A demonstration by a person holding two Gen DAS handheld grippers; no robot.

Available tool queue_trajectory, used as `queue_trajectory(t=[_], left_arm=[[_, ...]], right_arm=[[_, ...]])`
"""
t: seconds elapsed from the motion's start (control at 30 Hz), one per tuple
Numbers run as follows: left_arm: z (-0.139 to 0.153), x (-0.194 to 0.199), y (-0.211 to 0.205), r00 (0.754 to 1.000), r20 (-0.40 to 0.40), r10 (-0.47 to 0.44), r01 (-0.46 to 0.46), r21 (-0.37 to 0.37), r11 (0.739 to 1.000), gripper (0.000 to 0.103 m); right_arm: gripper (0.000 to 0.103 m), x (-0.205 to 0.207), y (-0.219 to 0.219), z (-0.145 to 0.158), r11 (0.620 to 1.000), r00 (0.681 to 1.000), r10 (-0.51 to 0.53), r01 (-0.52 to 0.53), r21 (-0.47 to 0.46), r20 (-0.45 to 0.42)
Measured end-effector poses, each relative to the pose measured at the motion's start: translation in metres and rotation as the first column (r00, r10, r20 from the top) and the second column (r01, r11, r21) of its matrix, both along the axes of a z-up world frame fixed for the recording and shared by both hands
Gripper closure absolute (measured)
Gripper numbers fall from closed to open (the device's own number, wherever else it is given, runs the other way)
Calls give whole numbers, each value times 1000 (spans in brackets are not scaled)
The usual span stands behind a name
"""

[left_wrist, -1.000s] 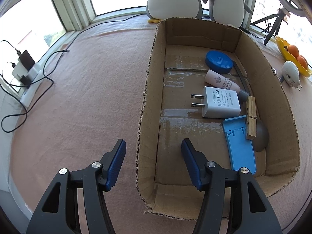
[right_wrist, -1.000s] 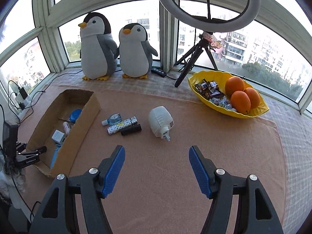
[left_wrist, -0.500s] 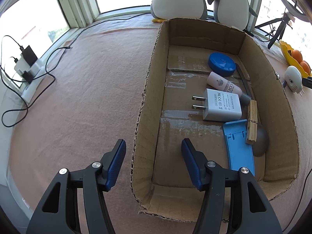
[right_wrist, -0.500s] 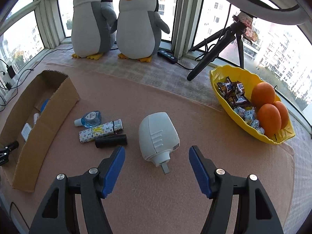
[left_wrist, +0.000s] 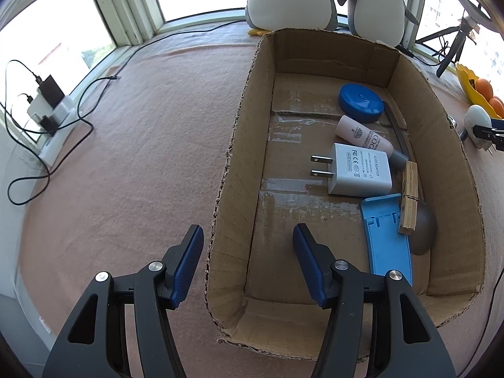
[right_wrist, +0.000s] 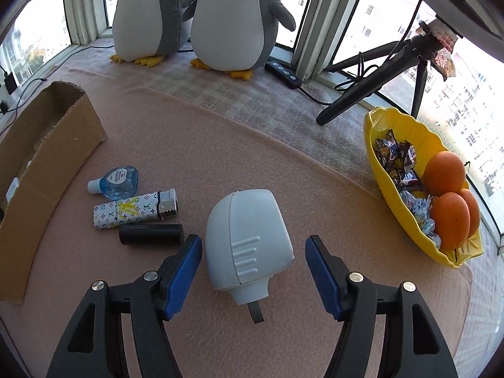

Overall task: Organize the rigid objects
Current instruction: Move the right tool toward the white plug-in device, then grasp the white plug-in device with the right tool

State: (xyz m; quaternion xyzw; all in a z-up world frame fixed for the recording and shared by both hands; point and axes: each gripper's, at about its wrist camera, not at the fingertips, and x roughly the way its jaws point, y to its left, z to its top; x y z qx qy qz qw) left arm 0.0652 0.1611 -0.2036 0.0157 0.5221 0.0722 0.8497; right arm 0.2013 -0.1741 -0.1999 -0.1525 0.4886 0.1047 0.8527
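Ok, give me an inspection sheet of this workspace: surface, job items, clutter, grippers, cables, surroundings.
Surface: pink cloth, flat.
Job's things: cardboard box holds white adapter, blue disc, clothespin; outside lie white plug device, lighter, black cylinder, blue bottle.
Clutter: yellow bowl of oranges and sweets.
Grippers: left gripper open astride box wall; right gripper open around plug device, untouching.
Cables: black leads by window power strip.
Surroundings: two plush penguins, tripod, windows.
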Motion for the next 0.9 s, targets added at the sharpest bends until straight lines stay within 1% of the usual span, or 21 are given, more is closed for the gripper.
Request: queue_trajectory(t=[0.1,0.13,0.2,0.23,0.33,0.6,0.9], left_arm=[[0,0,0,1000,0,-1,1,0,1000,44],[0,1,0,1000,0,-2,2,-1,1000,44],[0,1,1,1000,0,-3,3,-3,1000,44],[0,1,1,1000,0,-4,4,-5,1000,44],[0,1,1,1000,2,-6,6,-7,1000,44],[0,1,1,1000,4,-6,6,-11,1000,44],[0,1,1,1000,6,-5,5,-16,1000,44]], right_arm=[[39,2,0,-3,1000,1000,1,-1,-2,-12],[41,2,0,-4,1000,1000,4,-4,-6,-13],[51,1,2,-6,1000,1000,9,-9,-11,-24],[52,1,2,-7,1000,1000,4,-5,-16,-25],[53,0,1,-8,1000,1000,-2,1,-17,-20],[53,-3,-7,-5,999,999,-41,42,31,-14],[53,-14,-14,9,993,995,-91,89,75,29]])
